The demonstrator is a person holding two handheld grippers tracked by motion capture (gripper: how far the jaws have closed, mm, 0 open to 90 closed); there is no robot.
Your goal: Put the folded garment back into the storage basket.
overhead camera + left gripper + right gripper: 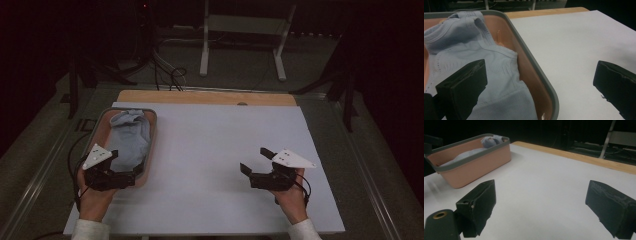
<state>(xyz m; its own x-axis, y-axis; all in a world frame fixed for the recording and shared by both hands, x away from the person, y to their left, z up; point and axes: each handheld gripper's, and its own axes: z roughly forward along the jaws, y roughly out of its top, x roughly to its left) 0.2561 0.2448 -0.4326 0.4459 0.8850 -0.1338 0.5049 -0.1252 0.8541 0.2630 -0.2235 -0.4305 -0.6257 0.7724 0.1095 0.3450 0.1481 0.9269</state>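
At tray (pixel 151 131) | L gripper (pixel 536 82) agape over cloth (pixel 474 57)

Crumpled lt-blue garment (pixel 129 137) in pink bin (pixel 151 131).

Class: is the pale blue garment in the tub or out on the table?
In: the garment lies bunched inside the tub.

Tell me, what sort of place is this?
Probably a lab or recording workshop: a white work table in a dark room, cables on the floor behind, a metal stand, and a hand-held left gripper by a basket of cloth.
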